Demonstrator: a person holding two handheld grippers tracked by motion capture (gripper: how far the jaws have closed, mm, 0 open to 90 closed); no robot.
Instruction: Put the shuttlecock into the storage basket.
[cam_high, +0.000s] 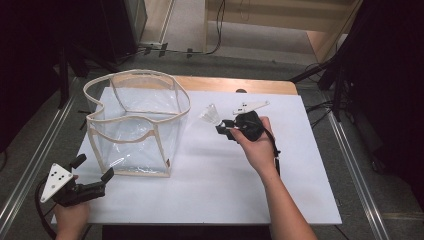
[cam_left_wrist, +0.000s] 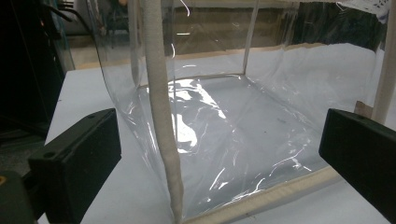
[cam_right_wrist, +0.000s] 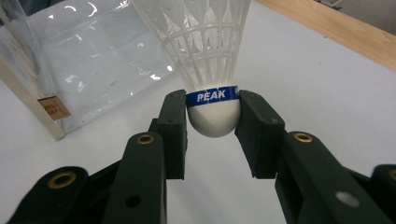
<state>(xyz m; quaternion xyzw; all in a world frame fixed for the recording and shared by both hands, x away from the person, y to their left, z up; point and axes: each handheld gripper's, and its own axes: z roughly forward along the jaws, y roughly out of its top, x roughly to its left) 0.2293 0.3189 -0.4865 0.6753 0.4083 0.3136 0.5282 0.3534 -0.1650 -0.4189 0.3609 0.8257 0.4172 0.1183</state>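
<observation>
At the desk's near left corner, the left gripper is held low by the person's left hand, its grey three-cornered plate turned upward. Its jaws are spread wide apart and nothing is held between them. In the left gripper view the two black jaws are seen at either side, with a beige-bound vertical edge of the bag standing between them but untouched by either.

Just beyond that gripper, on the left half of the white desk top, a clear plastic storage bag is stood upright with its mouth open. It is box-shaped, its rim and edges are bound in beige fabric trim, and a small brown label is fixed near one bottom corner. Through the transparent walls nothing but the bag's own glossy floor can be made out — reflections are scattered across the plastic.

To the right of the bag, near the desk's middle toward the far edge, a white plastic shuttlecock is held above the surface, close beside the bag's right wall and apart from it. It is gripped by the right gripper, carried in the person's right hand. In the right gripper view the jaws are seen pressed against both sides of the shuttlecock's rounded white cork base — just below a blue band marked "PEAK" — with the skirt flaring away from the camera.
</observation>
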